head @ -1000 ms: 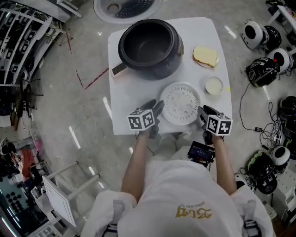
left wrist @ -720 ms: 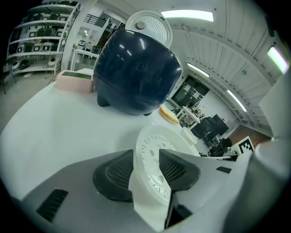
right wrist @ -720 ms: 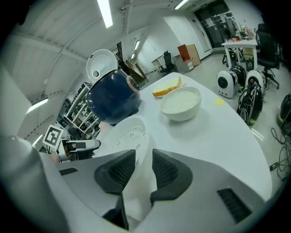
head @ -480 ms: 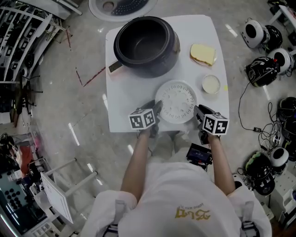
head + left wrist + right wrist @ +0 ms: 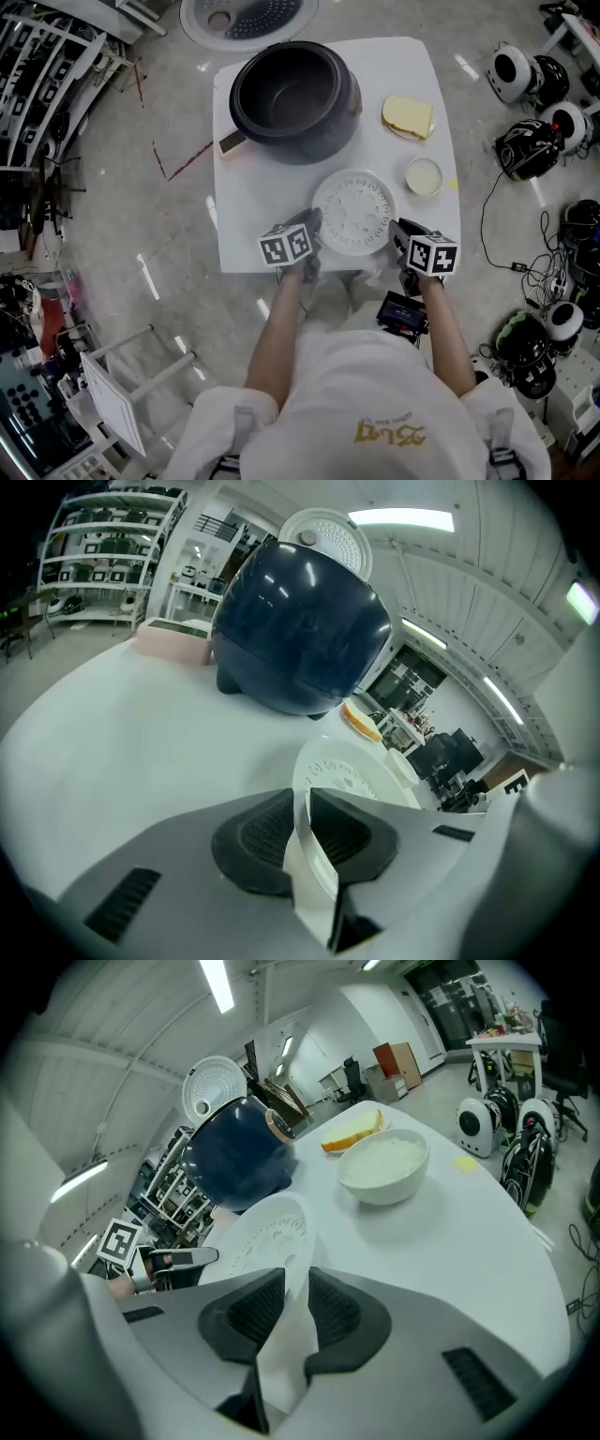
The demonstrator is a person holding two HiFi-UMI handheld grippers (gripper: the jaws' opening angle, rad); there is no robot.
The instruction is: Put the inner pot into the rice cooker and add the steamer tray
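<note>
The white perforated steamer tray (image 5: 353,211) lies flat on the white table (image 5: 253,216), in front of the dark blue rice cooker (image 5: 295,98), whose dark inner pot (image 5: 289,86) sits inside it. My left gripper (image 5: 314,222) is at the tray's left rim and my right gripper (image 5: 398,231) at its right rim. In the left gripper view the tray (image 5: 361,778) has its rim between closing jaws of the left gripper (image 5: 305,832), pads touching it. In the right gripper view the tray (image 5: 267,1237) fills the narrowing gap of the right gripper (image 5: 291,1312).
A small bowl (image 5: 424,175) with white contents and a yellow slice on a plate (image 5: 408,116) stand at the table's right. The cooker's white lid (image 5: 248,14) is open behind it. Helmets and cables (image 5: 530,141) lie on the floor to the right, shelving (image 5: 47,84) to the left.
Both grippers have drawn in against the tray's rim, and their jaws have narrowed onto it. The tray itself still lies on the table.
</note>
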